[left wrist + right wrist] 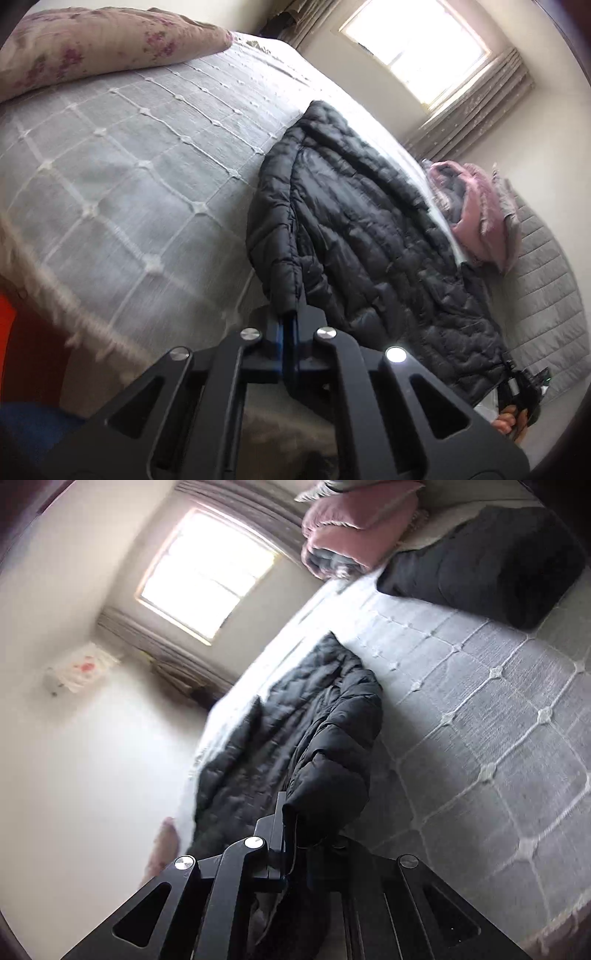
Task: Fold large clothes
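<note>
A black quilted puffer jacket (369, 236) lies stretched along the edge of a bed with a grey checked bedspread (122, 177). My left gripper (288, 314) is shut on one end of the jacket, a dark padded fold pinched between its jaws. In the right wrist view the jacket (295, 731) runs away from me along the bed edge. My right gripper (290, 812) is shut on a puffy fold at its near end. The right gripper and the hand holding it also show in the left wrist view (521, 391) at the jacket's far end.
A floral pillow (92, 48) lies at the top left of the bed. A pink folded blanket (476, 214) (354, 528) and a black cushion (487, 561) sit on the bed. A bright window (207, 576) with curtains is beyond. The grey bedspread (480, 720) stretches to the right.
</note>
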### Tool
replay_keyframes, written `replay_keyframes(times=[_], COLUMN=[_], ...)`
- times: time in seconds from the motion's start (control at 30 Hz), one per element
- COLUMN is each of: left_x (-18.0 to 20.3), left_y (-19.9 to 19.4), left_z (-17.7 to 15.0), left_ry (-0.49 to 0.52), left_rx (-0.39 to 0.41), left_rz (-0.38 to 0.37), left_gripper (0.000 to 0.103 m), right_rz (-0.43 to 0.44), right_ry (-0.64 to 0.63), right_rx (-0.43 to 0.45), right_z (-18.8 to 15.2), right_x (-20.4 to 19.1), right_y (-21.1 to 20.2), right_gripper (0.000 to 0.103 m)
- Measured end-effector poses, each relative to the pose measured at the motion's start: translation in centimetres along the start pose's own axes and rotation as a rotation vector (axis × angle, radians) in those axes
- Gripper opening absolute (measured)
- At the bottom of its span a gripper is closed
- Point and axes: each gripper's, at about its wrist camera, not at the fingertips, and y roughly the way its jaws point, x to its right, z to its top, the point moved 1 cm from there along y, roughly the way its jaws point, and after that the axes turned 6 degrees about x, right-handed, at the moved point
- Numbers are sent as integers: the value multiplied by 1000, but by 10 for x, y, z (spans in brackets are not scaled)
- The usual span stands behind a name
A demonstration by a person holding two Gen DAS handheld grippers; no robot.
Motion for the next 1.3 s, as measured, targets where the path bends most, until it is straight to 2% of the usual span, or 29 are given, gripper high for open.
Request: replay_keyframes(times=[0.1,0.17,0.3,0.47,0.63,0.77,0.83,0.9,0.93,0.97,1.07,1.1,1.13,1.17,1.2,1.23,1.3], left_x=[2,3,5,23,37,48,61,65,67,70,70,69,66,63,58,54,46], left_y=[-62,-99,-160,-195,-197,-167,-138,-94,-64,-36,23,35,47,55,63,69,84], left_z=[-8,-12,-15,-15,-1,42,65,91,106,119,141,145,149,152,155,159,164], left_ry=[-18,-12,3,38,28,0,20,-23,-49,-46,-62,-59,-58,-64,-68,-59,-40], left_rx=[83,131,224,278,307,340,343,312,277,245,176,147,117,96,80,64,39], left_rz=[-62,-86,-121,-175,-190,-182,-193,-155,-135,-119,-38,-26,-13,-1,7,10,33], left_gripper=[4,4,4,4,4,4,5,6,8,13,25,28,36,47,53,63,64], right_rz=[88,95,156,237,272,302,297,280,244,173,-41,-137,-176,-228,-250,-276,-339], right_ry=[-13,-42,-5,-30,-36,-9,15,41,59,69,83,71,68,71,71,62,0], right_rx=[2,6,18,68,80,101,98,70,42,24,-30,-28,-17,12,35,51,31], right_z=[-23,-37,-51,-39,-18,19,41,66,79,88,109,118,121,127,132,133,138], right_x=[-7,-7,2,-22,-50,-65,-69,-70,-69,-66,-48,-39,-33,-22,-15,-10,2], right_y=[-40,-66,-118,-153,-152,-120,-84,-32,-1,26,91,109,113,116,116,113,114], right_gripper=[6,6,6,6,6,6,6,8,9,11,28,34,41,63,79,81,81])
